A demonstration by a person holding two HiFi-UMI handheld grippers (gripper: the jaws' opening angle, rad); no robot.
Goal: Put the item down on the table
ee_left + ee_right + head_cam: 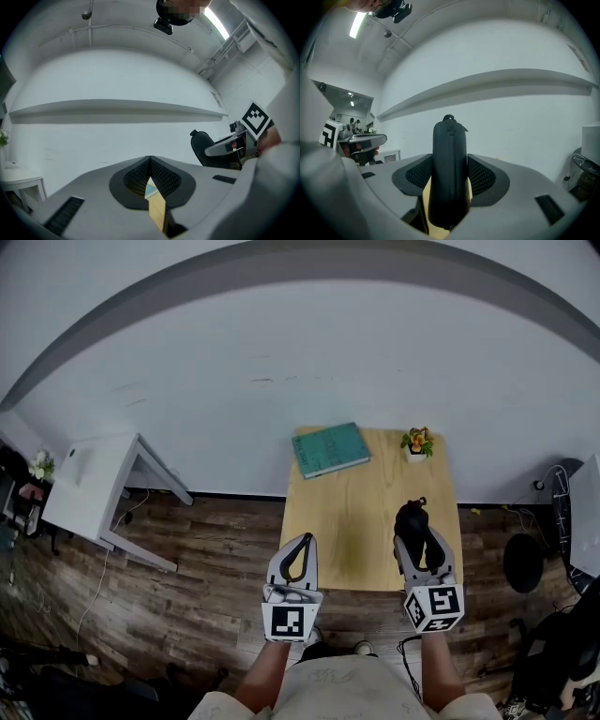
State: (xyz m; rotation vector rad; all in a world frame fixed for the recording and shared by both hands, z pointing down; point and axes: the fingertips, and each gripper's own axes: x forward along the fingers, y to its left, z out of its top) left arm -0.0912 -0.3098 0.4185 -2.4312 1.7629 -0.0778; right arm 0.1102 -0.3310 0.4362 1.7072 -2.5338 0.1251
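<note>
Head view: both forearms reach forward from the bottom of the frame, roughly parallel, each hand hidden behind its marker cube.

Right gripper point(419, 545): clenched on a black case point(409, 519). Its own view shows the case point(449, 173) standing upright between the two ribbed pads, which press it from both sides. The zip end sticks up past the jaw tips. The gripper points about level, out over the near right part of the wooden table point(356, 512). The case sits ahead of and between the jaws, above the tabletop. Wood shows below it, but I cannot tell whether it touches the wood.

Left gripper point(302, 542): clenched on nothing. In its own view the pad tips point(150, 160) meet at the front, and only a narrow slit lies behind them. A strip of tabletop shows through the slit. It is held level at the near left edge of the table, beside the right gripper and well apart from it. From there the case shows off to the right, in the other jaws.

Ahead of the left gripper, at the far left corner of the table, lies a teal book point(329, 449). Ahead of the right gripper, beyond the case at the far right corner, stands a small potted plant point(417, 442). A white side table point(94, 488) stands well off to the left of the left gripper.
</note>
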